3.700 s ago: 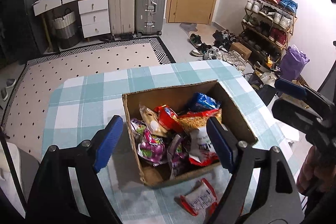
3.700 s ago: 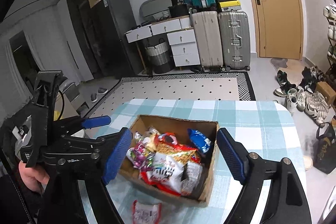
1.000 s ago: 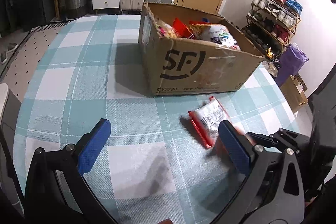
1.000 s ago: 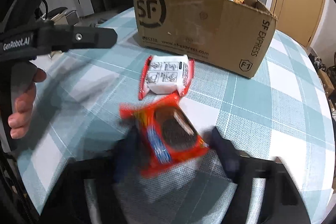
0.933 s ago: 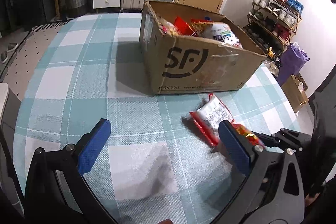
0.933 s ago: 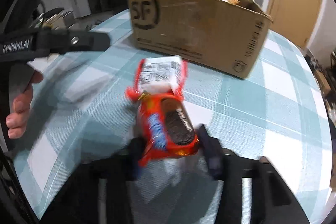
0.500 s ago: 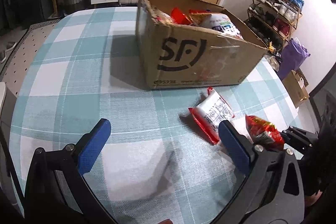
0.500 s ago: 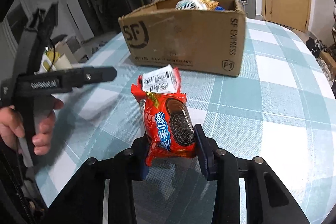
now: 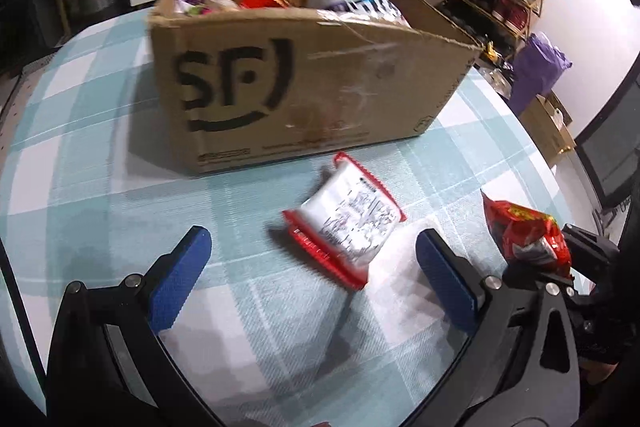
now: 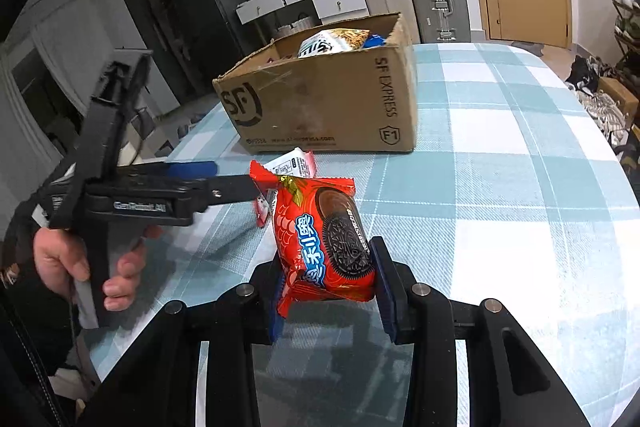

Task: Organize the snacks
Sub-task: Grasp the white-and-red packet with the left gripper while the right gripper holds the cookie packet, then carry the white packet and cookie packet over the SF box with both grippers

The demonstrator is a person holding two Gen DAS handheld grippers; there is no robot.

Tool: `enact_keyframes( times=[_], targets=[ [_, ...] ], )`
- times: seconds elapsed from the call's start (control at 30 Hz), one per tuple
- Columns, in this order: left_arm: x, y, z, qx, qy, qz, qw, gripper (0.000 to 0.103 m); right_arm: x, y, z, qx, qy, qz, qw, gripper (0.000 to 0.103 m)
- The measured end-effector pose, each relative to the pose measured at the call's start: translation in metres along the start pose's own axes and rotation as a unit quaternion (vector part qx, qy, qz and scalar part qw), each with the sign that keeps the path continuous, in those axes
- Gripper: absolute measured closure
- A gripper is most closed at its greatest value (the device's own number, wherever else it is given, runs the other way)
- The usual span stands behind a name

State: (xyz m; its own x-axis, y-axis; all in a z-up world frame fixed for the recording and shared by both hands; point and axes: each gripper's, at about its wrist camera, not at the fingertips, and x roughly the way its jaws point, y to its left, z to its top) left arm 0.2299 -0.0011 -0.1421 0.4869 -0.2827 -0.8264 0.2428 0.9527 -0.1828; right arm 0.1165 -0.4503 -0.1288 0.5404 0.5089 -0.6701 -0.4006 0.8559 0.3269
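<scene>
Checked table [image 9: 100, 155] carries one snack-filled box [image 9: 304, 67] and one white packet [image 9: 344, 223]; left tongs [image 9: 312, 283] spread, right tongs [image 10: 326, 291] pinching one red biscuit packet [image 10: 324, 239].

Right gripper [image 10: 326, 291]: occupying the lower centre of the right wrist view, its black arms running in from the bottom edge. Jaws are standing close together, the blue pads [image 10: 385, 301] pressing on both sides of a red packet [image 10: 322, 241], which is rising upright out of the grip.

Left gripper [image 9: 310, 279]: filling the bottom of the left wrist view, jaws spreading wide apart, blue pads [image 9: 180, 285] facing inward with nothing between them. In the right wrist view it is showing at mid left, pointing rightward.

Left hand [image 10: 80, 267]: wrapping its fingers around the left gripper's black handle, lower left of the right wrist view.
</scene>
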Motion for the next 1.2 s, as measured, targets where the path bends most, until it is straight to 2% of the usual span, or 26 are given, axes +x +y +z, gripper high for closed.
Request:
enact_keyframes(
  times=[0.23, 0.4, 0.47, 0.53, 0.6, 0.73, 1.03, 1.2],
  targets=[
    [0.03, -0.011, 0.015, 0.017, 0.02, -0.001, 0.9997, 0.002, -0.006, -0.01, -0.006, 0.006, -0.001, -0.004, 1.0, 0.066],
    [0.046, -0.023, 0.025, 0.033, 0.025, 0.004, 0.9991, 0.007, -0.004, -0.014, -0.005, 0.011, 0.0, -0.01, 1.0, 0.066],
    [0.048, -0.027, 0.029, 0.042, 0.02, -0.005, 0.9989, 0.017, -0.003, -0.015, -0.004, 0.013, 0.0, -0.01, 1.0, 0.066],
    [0.049, -0.035, 0.032, 0.051, 0.015, -0.013, 0.9985, 0.045, -0.002, -0.016, -0.004, 0.014, -0.001, -0.011, 1.0, 0.066],
    [0.048, -0.037, 0.034, 0.05, 0.012, -0.036, 0.998, 0.062, -0.001, -0.016, -0.003, 0.015, -0.001, -0.012, 1.0, 0.066],
    [0.044, -0.031, 0.036, 0.021, -0.01, -0.037, 0.9991, 0.064, -0.004, -0.013, -0.003, 0.013, -0.003, -0.013, 1.0, 0.066],
    [0.015, -0.044, 0.042, 0.027, -0.03, -0.036, 0.9985, 0.063, -0.017, 0.002, 0.0, 0.005, -0.016, -0.007, 1.0, 0.066],
    [-0.018, -0.046, 0.035, 0.031, -0.045, -0.037, 0.9978, 0.063, -0.026, 0.015, 0.005, -0.007, -0.026, -0.005, 1.0, 0.066]
  ],
)
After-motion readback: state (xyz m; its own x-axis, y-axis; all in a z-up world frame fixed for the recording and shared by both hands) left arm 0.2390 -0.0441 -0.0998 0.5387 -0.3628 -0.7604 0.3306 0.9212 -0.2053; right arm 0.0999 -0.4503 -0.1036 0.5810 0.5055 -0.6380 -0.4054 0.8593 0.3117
